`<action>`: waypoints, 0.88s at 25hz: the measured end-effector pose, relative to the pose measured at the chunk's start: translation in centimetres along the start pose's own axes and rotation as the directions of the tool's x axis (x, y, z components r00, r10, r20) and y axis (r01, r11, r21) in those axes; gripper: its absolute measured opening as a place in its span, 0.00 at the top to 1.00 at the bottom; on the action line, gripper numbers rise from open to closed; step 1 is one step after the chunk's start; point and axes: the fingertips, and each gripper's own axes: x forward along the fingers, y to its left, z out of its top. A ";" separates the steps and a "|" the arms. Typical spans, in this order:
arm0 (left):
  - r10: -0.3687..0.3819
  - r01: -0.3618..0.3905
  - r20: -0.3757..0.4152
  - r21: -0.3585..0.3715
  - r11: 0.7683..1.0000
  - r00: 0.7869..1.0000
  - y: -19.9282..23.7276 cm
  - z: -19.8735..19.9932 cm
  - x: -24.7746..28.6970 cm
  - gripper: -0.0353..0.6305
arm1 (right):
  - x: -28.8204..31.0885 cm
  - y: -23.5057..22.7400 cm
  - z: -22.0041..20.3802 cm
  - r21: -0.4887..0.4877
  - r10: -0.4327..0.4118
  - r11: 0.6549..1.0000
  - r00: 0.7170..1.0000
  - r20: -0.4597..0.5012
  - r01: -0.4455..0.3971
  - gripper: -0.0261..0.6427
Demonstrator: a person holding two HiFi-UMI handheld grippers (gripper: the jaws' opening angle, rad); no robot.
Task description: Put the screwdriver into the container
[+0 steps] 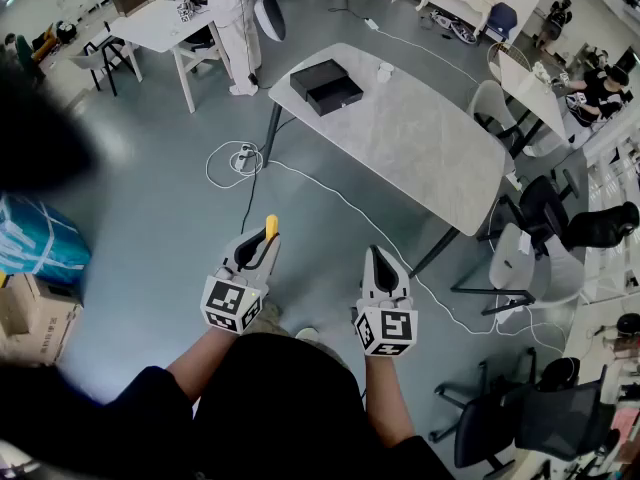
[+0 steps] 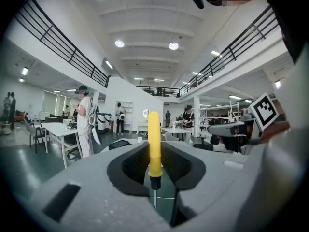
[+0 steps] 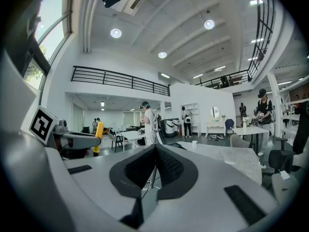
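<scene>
A screwdriver with a yellow handle stands upright between the jaws of my left gripper, which is shut on it. In the left gripper view the handle rises above the pads and the thin metal shaft runs down between them. My right gripper is level beside it, shut with nothing in it; its pads meet at the middle. The container, a black open box, sits on the far end of the marble table, well ahead of both grippers. Both grippers hang over the grey floor, short of the table.
A white cup stands near the box. A white cable loops across the floor toward the table leg. Cardboard boxes lie at the left, office chairs at the right. A person stands by a white table behind.
</scene>
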 end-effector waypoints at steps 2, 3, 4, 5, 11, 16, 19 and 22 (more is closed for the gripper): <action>0.009 -0.009 0.009 -0.003 1.000 1.000 0.0 0.0 0.2 0.82 | 0.1 -0.4 -0.3 0.026 -0.005 1.000 1.000 0.002 0.005 0.94; 0.013 -0.013 0.011 -0.004 1.000 1.000 0.0 -0.1 0.3 0.82 | 0.2 -0.6 -0.6 0.042 -0.004 0.999 1.000 0.001 0.004 0.94; 0.017 -0.017 0.010 -0.006 1.000 1.000 0.1 -0.2 0.5 0.82 | 0.4 -0.8 -0.8 0.059 -0.002 0.998 1.000 0.000 0.002 0.94; 0.020 -0.020 0.006 -0.008 1.000 1.000 0.4 -0.4 0.6 0.82 | 0.7 -1.0 -1.1 0.076 0.001 0.997 1.000 0.000 -0.001 0.94; 0.033 -0.033 -0.022 -0.004 0.999 0.999 2.7 -0.8 0.8 0.82 | 2.6 0.2 -2.3 0.088 0.033 0.996 0.999 -0.022 -0.031 0.94; 0.015 -0.017 -0.053 -0.036 0.999 0.998 4.5 -1.7 3.5 0.82 | 5.6 0.9 -2.8 0.099 0.050 0.994 0.998 -0.050 -0.045 0.94; -0.002 0.000 -0.055 -0.041 0.999 0.998 6.1 -1.8 6.4 0.82 | 8.6 1.0 -2.7 0.080 0.049 0.996 0.997 -0.067 -0.043 0.94; -0.020 0.018 -0.047 -0.039 0.999 0.999 8.3 -1.5 9.6 0.82 | 12.2 0.2 -2.8 0.064 0.017 0.998 0.995 -0.101 -0.011 0.94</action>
